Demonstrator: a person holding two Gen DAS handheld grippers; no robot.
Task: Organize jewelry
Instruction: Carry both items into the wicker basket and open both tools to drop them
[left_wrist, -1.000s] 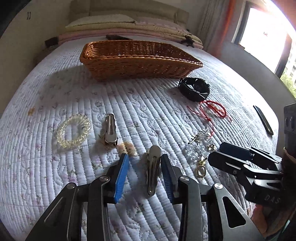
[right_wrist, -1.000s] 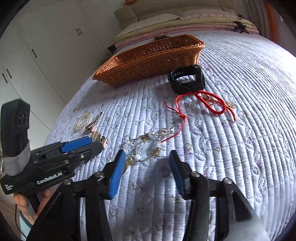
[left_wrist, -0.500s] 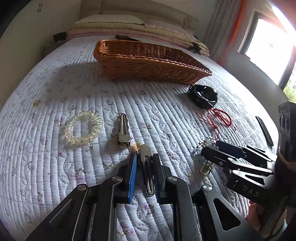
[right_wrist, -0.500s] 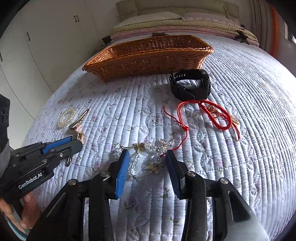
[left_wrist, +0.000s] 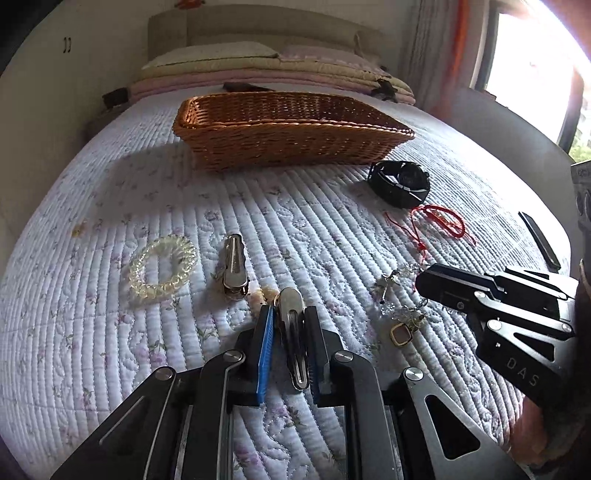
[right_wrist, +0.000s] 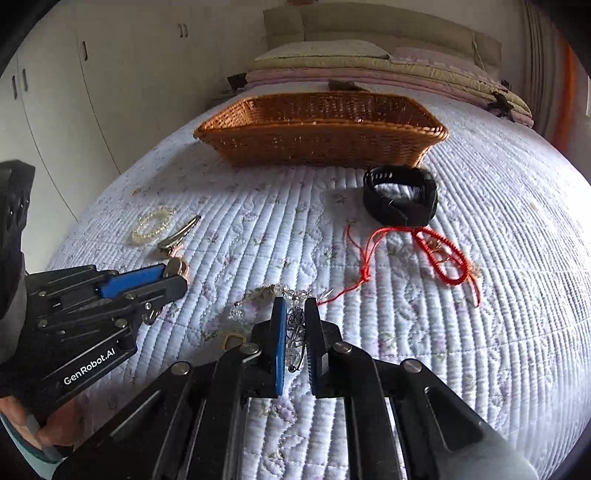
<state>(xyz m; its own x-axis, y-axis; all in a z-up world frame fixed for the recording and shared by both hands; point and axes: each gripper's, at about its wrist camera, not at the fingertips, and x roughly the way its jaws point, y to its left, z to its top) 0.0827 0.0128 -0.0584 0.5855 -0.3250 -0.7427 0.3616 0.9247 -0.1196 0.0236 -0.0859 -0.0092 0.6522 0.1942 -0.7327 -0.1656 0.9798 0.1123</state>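
Note:
My left gripper (left_wrist: 288, 314) is shut on a silver hair clip (left_wrist: 292, 332) low over the quilt; it also shows in the right wrist view (right_wrist: 177, 277). My right gripper (right_wrist: 295, 306) is shut on a crystal bead chain (right_wrist: 293, 325) with gold charms, lying on the quilt; it also shows in the left wrist view (left_wrist: 424, 275), over the chain (left_wrist: 400, 315). A second silver clip (left_wrist: 233, 266), a clear bead bracelet (left_wrist: 162, 269), a red cord bracelet (right_wrist: 439, 254) and a black watch (right_wrist: 400, 201) lie on the quilt. The wicker basket (left_wrist: 288, 147) stands beyond them.
The quilted bed (left_wrist: 110, 369) ends at folded bedding and pillows (left_wrist: 258, 74) behind the basket. A dark flat strip (left_wrist: 539, 240) lies at the right bed edge. Wardrobe doors (right_wrist: 55, 110) are to the left.
Both grippers have closed: the left onto the silver hair clip, the right onto the crystal bead chain. Both views have tilted up slightly toward the basket.

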